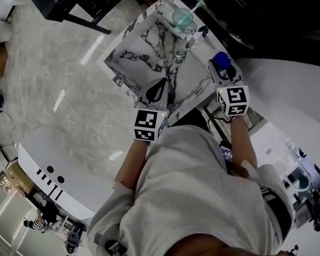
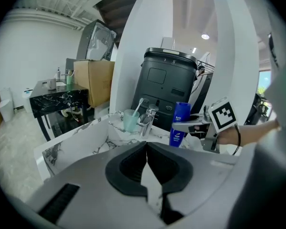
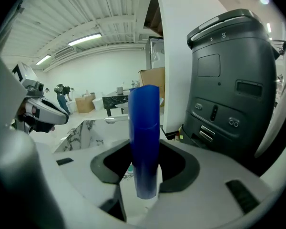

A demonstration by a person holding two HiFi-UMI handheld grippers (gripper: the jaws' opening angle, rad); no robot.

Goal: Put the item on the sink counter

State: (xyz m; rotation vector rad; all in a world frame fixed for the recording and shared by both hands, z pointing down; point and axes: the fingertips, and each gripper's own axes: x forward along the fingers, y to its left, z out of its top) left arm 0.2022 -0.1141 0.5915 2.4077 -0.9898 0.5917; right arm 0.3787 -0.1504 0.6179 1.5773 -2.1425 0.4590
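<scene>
A blue tube (image 3: 145, 142) stands upright between the pads of my right gripper (image 3: 145, 178), which is shut on it. In the head view the tube (image 1: 221, 61) and right gripper (image 1: 223, 69) are at the right edge of the marble sink counter (image 1: 197, 81). From the left gripper view, the tube (image 2: 180, 123) stands close to the faucet (image 2: 148, 119), its foot low by the counter top; whether it touches I cannot tell. My left gripper (image 2: 146, 149) has its tips together with nothing between them, and it hangs over the basin's near edge (image 1: 160, 87).
A pale green cup with a toothbrush (image 1: 182, 18) stands at the counter's far end beside the chrome faucet (image 1: 188, 42). A tall black machine (image 2: 169, 87) rises behind the counter. A white curved wall (image 1: 288, 84) is at the right and polished floor (image 1: 53, 84) at the left.
</scene>
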